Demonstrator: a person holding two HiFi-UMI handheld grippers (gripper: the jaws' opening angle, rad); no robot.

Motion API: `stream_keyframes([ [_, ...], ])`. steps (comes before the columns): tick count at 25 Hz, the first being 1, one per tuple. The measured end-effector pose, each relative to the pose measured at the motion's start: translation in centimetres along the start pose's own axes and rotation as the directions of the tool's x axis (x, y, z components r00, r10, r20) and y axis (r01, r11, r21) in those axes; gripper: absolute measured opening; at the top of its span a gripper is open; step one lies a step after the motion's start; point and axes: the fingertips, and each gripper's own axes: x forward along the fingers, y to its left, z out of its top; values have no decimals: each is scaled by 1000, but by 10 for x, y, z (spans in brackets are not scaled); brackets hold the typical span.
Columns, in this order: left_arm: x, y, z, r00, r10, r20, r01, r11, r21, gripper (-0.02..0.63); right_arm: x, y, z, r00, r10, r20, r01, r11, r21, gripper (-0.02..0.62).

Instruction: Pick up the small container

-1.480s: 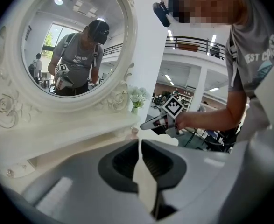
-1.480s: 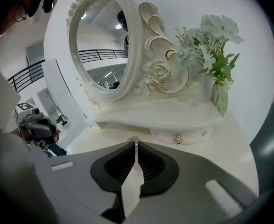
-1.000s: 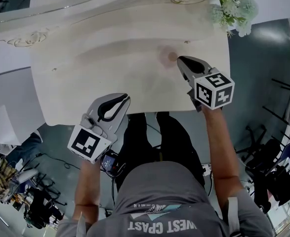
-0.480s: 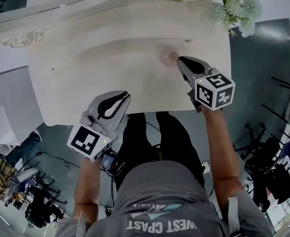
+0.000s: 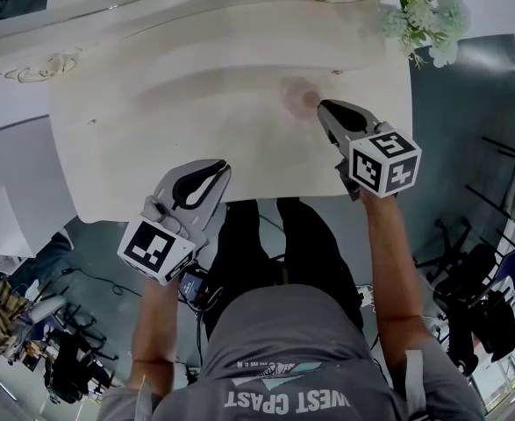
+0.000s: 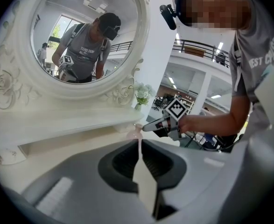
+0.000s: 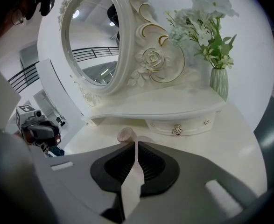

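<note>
The small container (image 5: 308, 100) is a low, round, pinkish pot on the white dressing table (image 5: 152, 121). My right gripper (image 5: 321, 106) points at it with its tips right at the pot's near side. In the right gripper view the container (image 7: 126, 134) sits just past the tips and slightly left of them, and my right gripper (image 7: 136, 144) has its jaws together with nothing between them. My left gripper (image 5: 225, 167) hovers at the table's front edge, well to the container's left. Its own view shows my left gripper (image 6: 139, 142) shut and empty, with the container (image 6: 135, 130) far ahead.
A vase of white flowers (image 5: 424, 11) stands at the table's far right corner. An oval mirror (image 7: 92, 41) in an ornate frame rises behind a raised shelf, and a small drawer with a knob (image 7: 176, 130) sits under the shelf. The person's legs stand against the table's front edge.
</note>
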Motion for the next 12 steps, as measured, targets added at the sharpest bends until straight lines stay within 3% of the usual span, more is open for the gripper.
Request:
stream_keyframes([
  [12, -6, 7, -3, 1000, 10, 8, -10, 1000, -23, 20, -3, 7, 1, 1000, -6, 5, 6, 1000, 4, 25],
])
